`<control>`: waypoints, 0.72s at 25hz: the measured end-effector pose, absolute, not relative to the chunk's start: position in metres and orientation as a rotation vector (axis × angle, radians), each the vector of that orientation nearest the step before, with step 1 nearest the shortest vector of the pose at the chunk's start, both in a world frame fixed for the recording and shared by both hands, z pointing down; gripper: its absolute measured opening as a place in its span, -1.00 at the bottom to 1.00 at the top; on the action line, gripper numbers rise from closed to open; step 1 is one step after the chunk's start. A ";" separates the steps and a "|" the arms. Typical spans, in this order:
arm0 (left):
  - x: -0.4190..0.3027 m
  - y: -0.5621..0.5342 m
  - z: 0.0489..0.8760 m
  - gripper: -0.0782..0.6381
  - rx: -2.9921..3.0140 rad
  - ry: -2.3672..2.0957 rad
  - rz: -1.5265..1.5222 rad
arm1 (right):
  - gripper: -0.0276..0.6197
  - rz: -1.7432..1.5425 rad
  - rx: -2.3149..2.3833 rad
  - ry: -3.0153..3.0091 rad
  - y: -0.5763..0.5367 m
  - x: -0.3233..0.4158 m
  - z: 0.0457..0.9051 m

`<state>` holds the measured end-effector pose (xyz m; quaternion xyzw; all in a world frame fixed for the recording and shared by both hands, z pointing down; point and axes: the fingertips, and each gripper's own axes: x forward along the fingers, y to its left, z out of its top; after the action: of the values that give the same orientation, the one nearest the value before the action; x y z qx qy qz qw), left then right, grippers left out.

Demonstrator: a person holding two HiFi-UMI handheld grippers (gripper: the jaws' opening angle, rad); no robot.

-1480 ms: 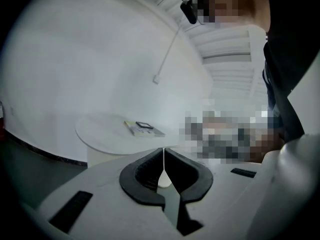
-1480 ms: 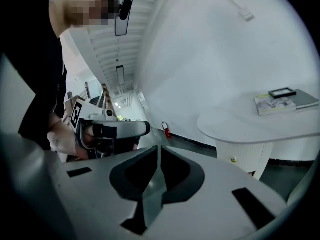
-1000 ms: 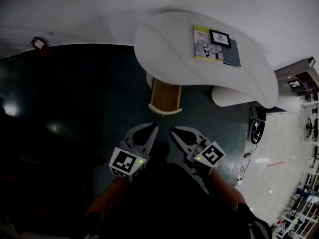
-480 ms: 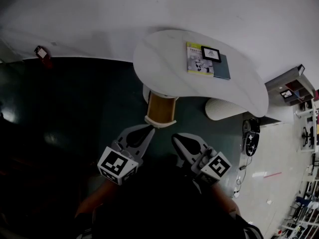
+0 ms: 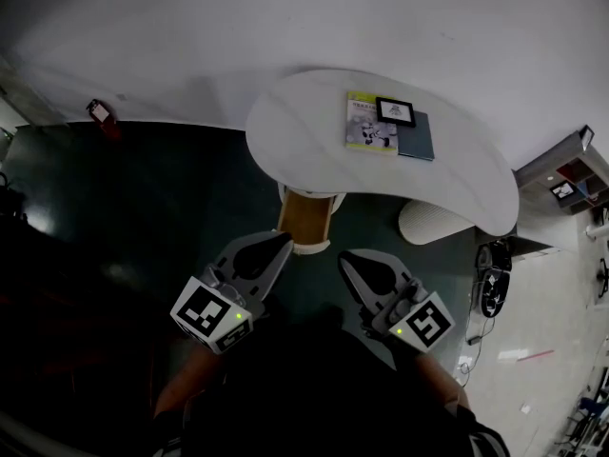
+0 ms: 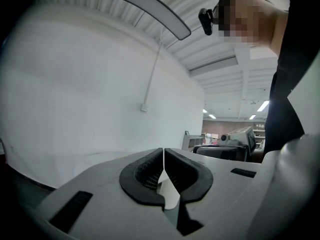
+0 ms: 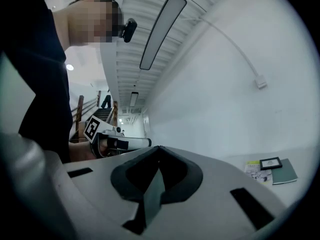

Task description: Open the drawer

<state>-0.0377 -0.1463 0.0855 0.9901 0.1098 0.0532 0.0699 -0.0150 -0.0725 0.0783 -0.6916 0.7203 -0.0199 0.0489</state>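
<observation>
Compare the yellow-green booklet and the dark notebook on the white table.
The booklet is pale, with a yellow-green top and printed pictures; the notebook is plain dark teal. In the head view the booklet lies left of the notebook. Both lie flat on the table, side by side.

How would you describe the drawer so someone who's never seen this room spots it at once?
Find the white kidney-shaped table at the head view's upper middle. Under its near edge, toward the left end, the drawer juts out over the dark floor. It is the only brown wooden thing there, with a curved white front, unlike the all-white rounded object to its right.
</observation>
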 end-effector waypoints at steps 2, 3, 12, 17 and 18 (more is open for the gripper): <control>-0.031 -0.133 0.081 -0.73 2.976 0.326 0.148 | -0.86 -0.063 -2.101 2.210 -0.059 -0.006 0.078; -0.029 -0.126 0.081 -0.73 2.978 0.332 0.150 | -0.86 -0.068 -2.097 2.212 -0.055 -0.002 0.078; -0.029 -0.109 0.089 -0.73 2.960 0.382 0.160 | -0.86 -0.034 -2.105 2.176 -0.047 -0.003 0.072; -0.036 -0.114 0.091 -0.73 2.961 0.390 0.169 | -0.87 -0.021 -2.109 2.153 -0.049 -0.010 0.067; -0.036 -0.116 0.090 -0.73 2.962 0.386 0.168 | -0.87 -0.020 -2.108 2.151 -0.050 -0.010 0.067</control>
<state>-0.0361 -0.1157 0.0898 0.9873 0.1287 0.0559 0.0750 -0.0099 -0.0502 0.0669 -0.6986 0.7126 -0.0065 0.0647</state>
